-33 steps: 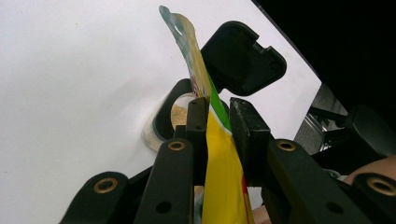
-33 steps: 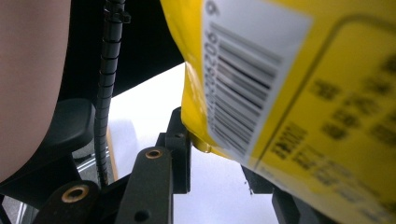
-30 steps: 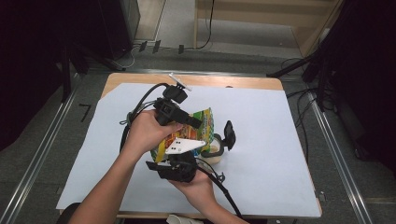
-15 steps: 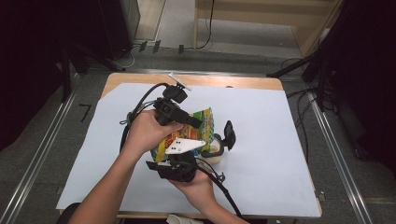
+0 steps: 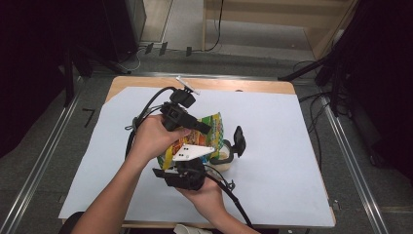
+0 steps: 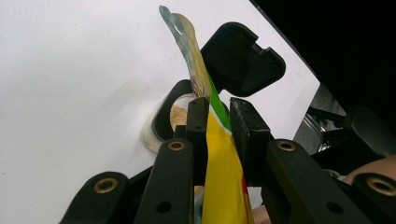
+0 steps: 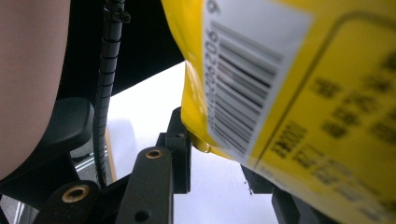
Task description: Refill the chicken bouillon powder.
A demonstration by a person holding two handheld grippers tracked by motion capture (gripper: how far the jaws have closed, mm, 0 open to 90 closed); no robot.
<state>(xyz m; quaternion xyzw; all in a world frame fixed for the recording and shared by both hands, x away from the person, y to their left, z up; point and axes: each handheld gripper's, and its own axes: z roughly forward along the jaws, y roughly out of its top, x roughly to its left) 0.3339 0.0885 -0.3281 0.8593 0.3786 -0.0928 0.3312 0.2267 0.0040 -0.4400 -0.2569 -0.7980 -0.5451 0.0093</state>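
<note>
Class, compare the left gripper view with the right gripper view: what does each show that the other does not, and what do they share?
The left gripper view alone shows a container holding tan powder, its black flip lid standing open, and the pouch's top edge. The right gripper view alone shows a barcode on the pouch's back and a ribbed black cable. Both show the yellow pouch between black jaws, over the white table sheet.
</note>
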